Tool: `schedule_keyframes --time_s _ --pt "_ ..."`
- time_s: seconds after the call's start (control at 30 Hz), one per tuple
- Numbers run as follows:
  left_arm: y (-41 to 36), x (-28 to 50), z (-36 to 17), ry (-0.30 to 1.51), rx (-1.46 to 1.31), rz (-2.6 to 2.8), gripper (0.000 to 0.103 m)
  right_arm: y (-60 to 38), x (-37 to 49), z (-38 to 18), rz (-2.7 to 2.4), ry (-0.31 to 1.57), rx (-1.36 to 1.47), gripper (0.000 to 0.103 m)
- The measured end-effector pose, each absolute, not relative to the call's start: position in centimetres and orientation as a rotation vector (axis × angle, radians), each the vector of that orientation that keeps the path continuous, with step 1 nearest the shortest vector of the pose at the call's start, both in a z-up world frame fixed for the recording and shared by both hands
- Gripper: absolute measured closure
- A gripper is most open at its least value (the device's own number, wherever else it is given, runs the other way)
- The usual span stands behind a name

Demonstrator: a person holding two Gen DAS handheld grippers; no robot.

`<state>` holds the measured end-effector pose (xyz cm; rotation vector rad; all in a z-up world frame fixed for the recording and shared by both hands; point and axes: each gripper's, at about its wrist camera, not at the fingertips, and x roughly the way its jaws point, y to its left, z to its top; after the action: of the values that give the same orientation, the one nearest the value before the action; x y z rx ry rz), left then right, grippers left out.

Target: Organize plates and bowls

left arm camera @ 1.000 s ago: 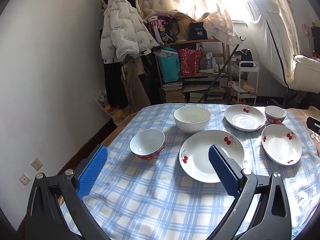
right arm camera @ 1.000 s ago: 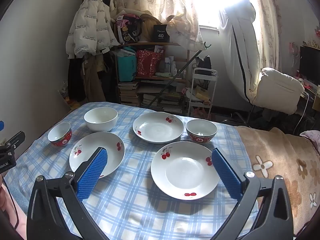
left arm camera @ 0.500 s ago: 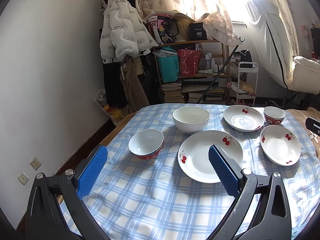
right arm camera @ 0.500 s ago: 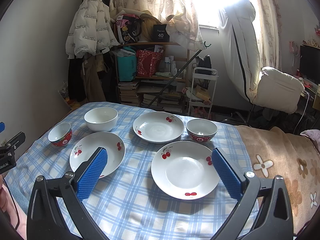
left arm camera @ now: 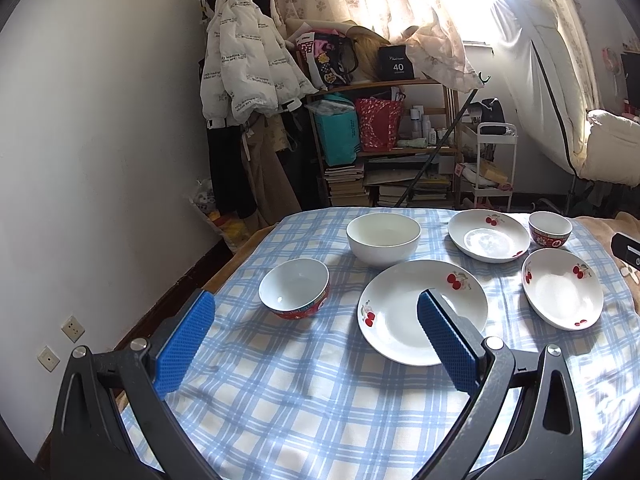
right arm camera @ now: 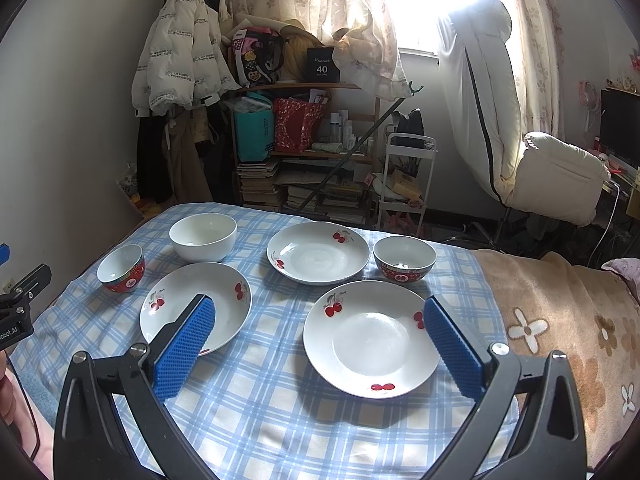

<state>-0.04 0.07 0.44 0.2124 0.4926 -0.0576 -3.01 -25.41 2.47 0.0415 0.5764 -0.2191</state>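
Three white cherry-print plates lie on the blue checked tablecloth point(right arm camera: 256, 392): a near right plate point(right arm camera: 370, 338), a near left plate point(right arm camera: 200, 306) and a far plate point(right arm camera: 318, 252). A plain white bowl point(right arm camera: 203, 237) stands at the back left. One red-sided small bowl point(right arm camera: 121, 268) stands at the far left and another point(right arm camera: 404, 259) at the back right. My left gripper point(left arm camera: 316, 320) is open and empty above the cloth, with the small bowl point(left arm camera: 294, 289) and a plate point(left arm camera: 422, 312) beyond it. My right gripper point(right arm camera: 320, 326) is open and empty over the near right plate.
A cluttered bookshelf point(right arm camera: 304, 152), hanging white jackets point(right arm camera: 180, 60) and a white cart point(right arm camera: 406, 176) stand behind the table. A brown flowered blanket point(right arm camera: 560, 320) lies at the right. The wall point(left arm camera: 100, 160) with sockets is to the left.
Both grippers stay open; the left view has drifted slightly back and up, the right view is almost unchanged. No dish has moved.
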Motion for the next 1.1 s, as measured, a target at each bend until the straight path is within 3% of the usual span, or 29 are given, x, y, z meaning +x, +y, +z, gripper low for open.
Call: schedule_keyframes --time_s 1.1 --pt "0.15 -0.1 0.43 0.487 0.22 -0.061 0.003 -25.38 -2.94 2.38 -0.218 0.582 0.051 0.0"
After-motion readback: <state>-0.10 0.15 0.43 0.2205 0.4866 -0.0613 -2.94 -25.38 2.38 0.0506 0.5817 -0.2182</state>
